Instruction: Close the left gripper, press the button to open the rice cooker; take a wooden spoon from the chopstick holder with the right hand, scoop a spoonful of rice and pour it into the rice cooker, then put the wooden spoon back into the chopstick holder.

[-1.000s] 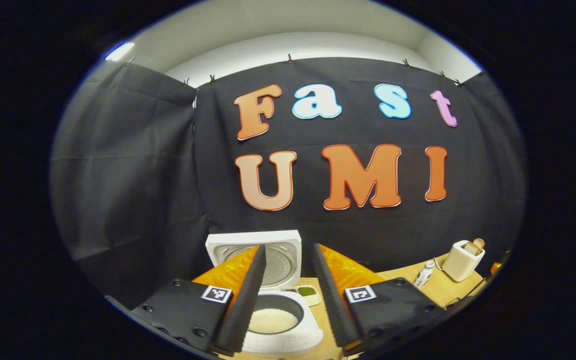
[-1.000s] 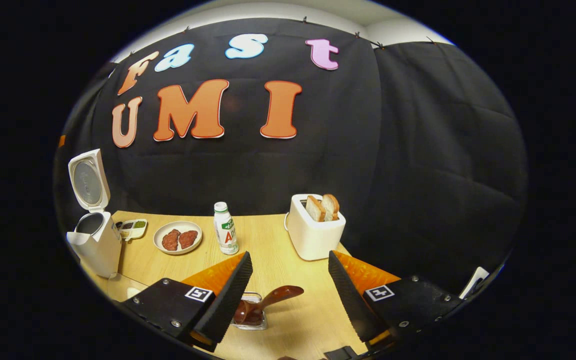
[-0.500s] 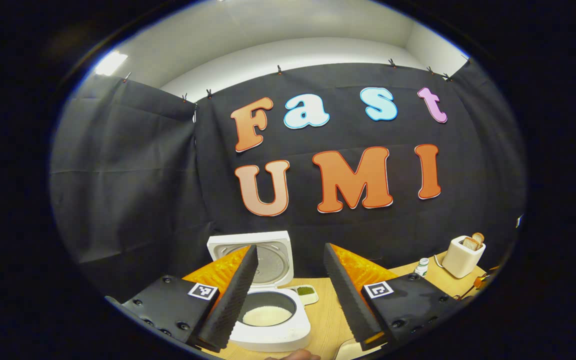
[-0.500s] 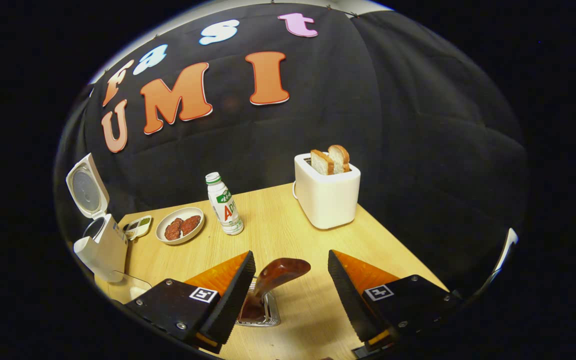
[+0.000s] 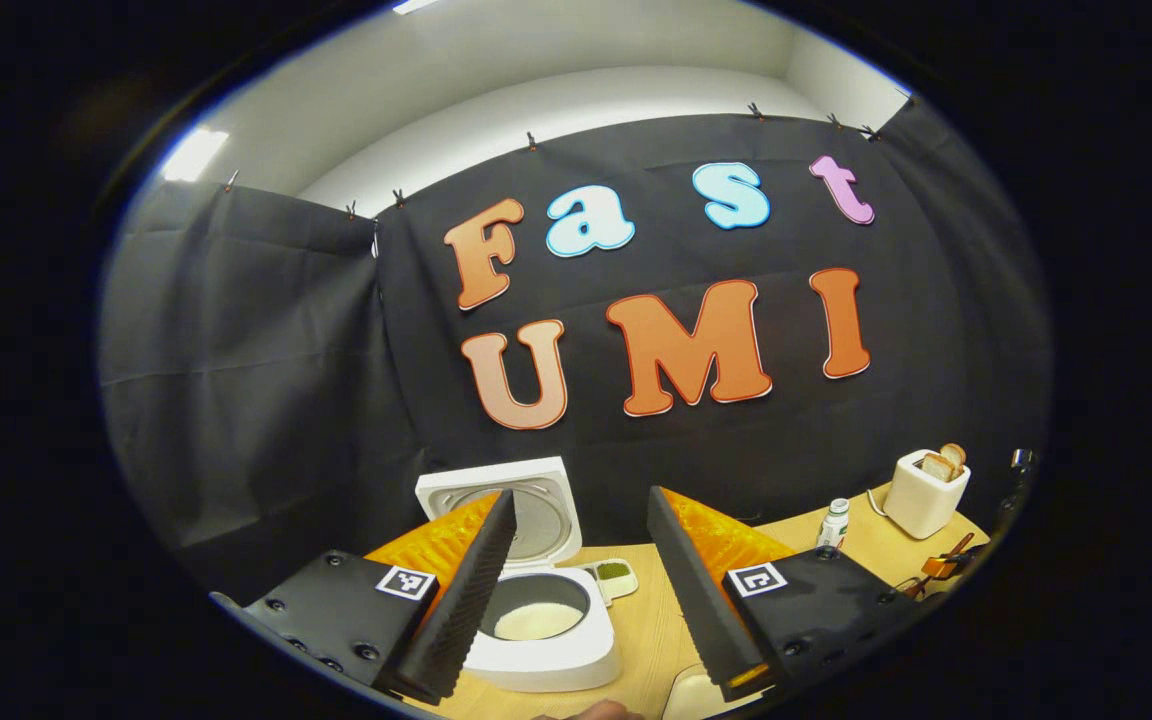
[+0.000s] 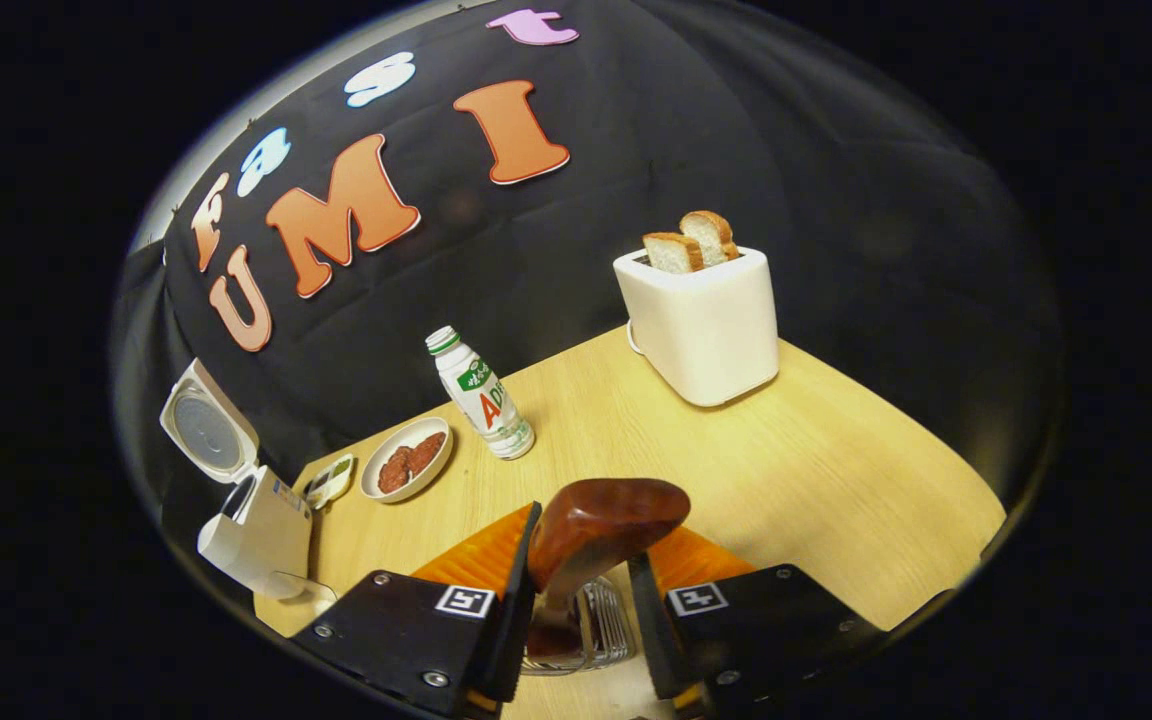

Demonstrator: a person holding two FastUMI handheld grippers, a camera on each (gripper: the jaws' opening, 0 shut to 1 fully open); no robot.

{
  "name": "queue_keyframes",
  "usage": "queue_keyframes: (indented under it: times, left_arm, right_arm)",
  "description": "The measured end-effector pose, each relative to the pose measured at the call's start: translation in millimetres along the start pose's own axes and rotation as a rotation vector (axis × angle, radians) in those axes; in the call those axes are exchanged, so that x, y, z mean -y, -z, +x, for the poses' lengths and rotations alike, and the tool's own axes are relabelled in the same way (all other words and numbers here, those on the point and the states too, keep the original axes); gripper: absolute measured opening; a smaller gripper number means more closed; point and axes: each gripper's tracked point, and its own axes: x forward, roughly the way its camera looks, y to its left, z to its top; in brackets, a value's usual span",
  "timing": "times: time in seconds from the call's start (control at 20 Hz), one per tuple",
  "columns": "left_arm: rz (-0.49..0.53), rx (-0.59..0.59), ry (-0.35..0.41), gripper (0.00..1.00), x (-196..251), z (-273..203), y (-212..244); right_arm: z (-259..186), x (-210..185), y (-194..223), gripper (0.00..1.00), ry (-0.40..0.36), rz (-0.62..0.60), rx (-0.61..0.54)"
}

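In the right gripper view, the right gripper (image 6: pixel 581 590) has its two fingers drawn close around the dark reddish-brown wooden spoon (image 6: pixel 596 520), whose broad glossy end rises between and above the fingertips. Whether both fingers actually press on the handle I cannot tell. The spoon's lower part goes down into the wire metal chopstick holder (image 6: pixel 591 635), which stands on the light wooden counter (image 6: pixel 786 460) right under the gripper.

Farther back on the counter stands a white toaster (image 6: pixel 701 325) with two slices of bread (image 6: pixel 688 240) sticking up from its slots. To its left is a small white plastic bottle with a green cap (image 6: pixel 481 395), upright, and beside that a white round plate carrying two dark red pieces of meat (image 6: pixel 406 470). A small white condiment dish (image 6: pixel 331 480) lies between the plate and the white rice cooker (image 6: pixel 251 525), which sits at the counter's far left with its lid (image 6: pixel 206 430) swung up.

In the left gripper view, the left gripper (image 5: pixel 576 570) is held above the counter with its fingers wide apart and nothing between them. Past them the rice cooker (image 5: pixel 541 640) stands open, white rice (image 5: pixel 536 622) lying in the bottom of its pot.
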Motion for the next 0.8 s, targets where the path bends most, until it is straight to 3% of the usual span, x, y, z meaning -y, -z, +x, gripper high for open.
queue_keyframes:
  times: [0.1,0.2,0.4,0.7,0.8]
  left_arm:
    - [0.026,0.002,0.011,0.91,8.5,0.6,-4.8]
    - [0.044,0.004,0.036,0.87,19.5,3.4,-9.5]
    - [0.041,0.011,0.092,0.91,36.6,8.3,-12.8]
    - [-0.006,0.004,0.131,0.87,40.0,16.2,-6.3]
    - [-0.037,-0.001,0.131,0.95,30.9,19.1,-1.7]
  right_arm:
    - [0.8,-4.1,2.3,0.35,-0.018,0.031,0.012]
    - [-1.8,-4.4,2.2,0.23,-0.008,0.058,0.031]
    - [-9.9,-0.8,3.5,0.19,0.021,0.123,0.06]
    - [-30.0,-12.4,-17.5,0.16,0.045,0.116,0.14]
    - [-39.1,-19.9,-33.8,0.16,0.05,0.097,0.178]
